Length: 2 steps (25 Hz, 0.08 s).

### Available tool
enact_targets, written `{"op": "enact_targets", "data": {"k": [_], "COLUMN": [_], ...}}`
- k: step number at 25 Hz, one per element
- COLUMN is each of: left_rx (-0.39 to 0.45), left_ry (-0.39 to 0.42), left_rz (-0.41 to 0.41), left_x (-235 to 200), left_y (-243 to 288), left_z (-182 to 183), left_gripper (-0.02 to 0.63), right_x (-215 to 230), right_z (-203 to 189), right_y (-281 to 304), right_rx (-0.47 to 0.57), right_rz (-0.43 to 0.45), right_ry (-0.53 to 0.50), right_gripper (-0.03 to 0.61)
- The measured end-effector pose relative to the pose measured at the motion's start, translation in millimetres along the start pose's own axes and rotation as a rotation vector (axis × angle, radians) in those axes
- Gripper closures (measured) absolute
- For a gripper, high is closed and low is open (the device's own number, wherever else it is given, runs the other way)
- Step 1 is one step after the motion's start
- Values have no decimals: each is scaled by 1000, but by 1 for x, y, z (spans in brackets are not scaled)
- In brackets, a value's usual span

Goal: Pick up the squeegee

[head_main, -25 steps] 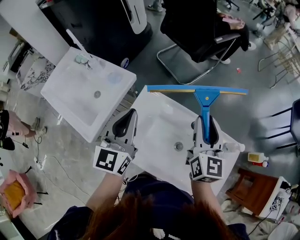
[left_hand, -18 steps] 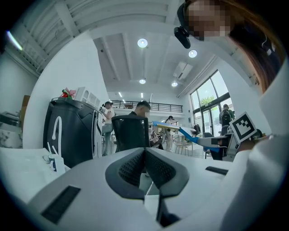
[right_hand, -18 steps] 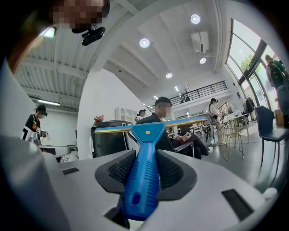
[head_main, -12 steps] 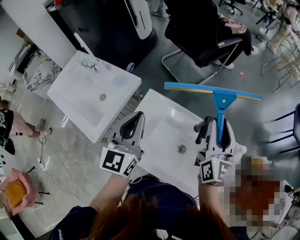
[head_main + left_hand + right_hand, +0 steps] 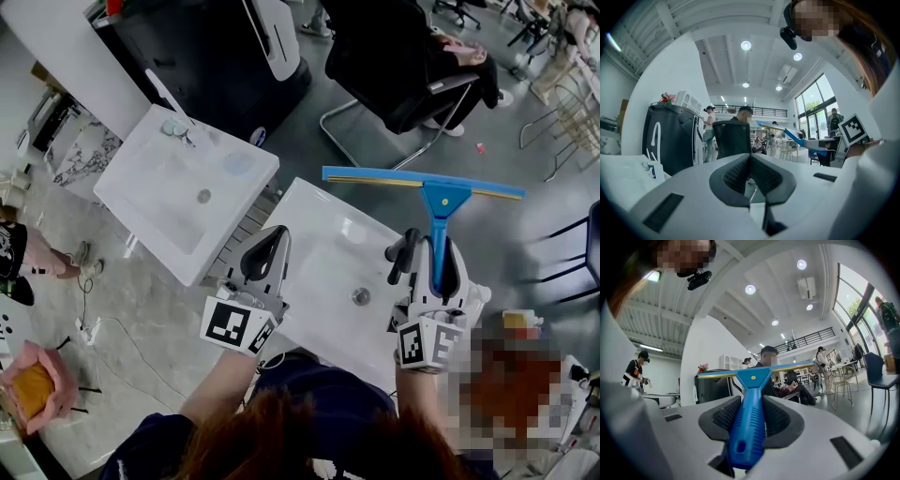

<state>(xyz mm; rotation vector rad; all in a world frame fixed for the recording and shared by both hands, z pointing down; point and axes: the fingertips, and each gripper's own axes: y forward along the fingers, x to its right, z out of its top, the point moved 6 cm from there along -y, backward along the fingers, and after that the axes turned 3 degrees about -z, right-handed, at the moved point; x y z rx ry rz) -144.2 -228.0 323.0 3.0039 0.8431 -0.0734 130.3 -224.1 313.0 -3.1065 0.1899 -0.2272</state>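
Observation:
The squeegee (image 5: pixel 436 202) is blue, with a long blade across the top and a ribbed handle. My right gripper (image 5: pixel 434 261) is shut on its handle and holds it in the air above the white sink (image 5: pixel 319 234). In the right gripper view the squeegee (image 5: pixel 749 416) runs up between both pads, its blade level at the top. My left gripper (image 5: pixel 265 253) hovers over the sink's left edge with its jaws together and nothing in them. The left gripper view shows those pads (image 5: pixel 764 176) pressed against each other and the squeegee (image 5: pixel 794 137) off to the right.
A second white sink (image 5: pixel 183 192) with a tap stands to the left. A black office chair (image 5: pixel 403 70) with a person in it sits beyond the sinks. A dark cabinet (image 5: pixel 216 47) stands at the back, and a wooden stool (image 5: pixel 511 384) at the lower right.
Both grippers have shifted slightly right and up in the head view, and the squeegee has moved with the right one. The grip on the handle is the same.

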Motion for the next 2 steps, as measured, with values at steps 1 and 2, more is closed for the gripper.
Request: {"op": "enact_targets", "data": {"k": [1,2], "left_rx": [-1,-2], "left_ry": [0,0], "left_rz": [0,-1], "left_x": [1,1], "left_y": [0,0], "left_z": [0,0], "left_gripper": [594,594], "right_x": [0,0], "right_z": [0,0], "right_y": [-1,-2], "right_rx": [0,-1], "right_rz": [0,0], "right_ry": [0,-1], "right_gripper": [419,419]}}
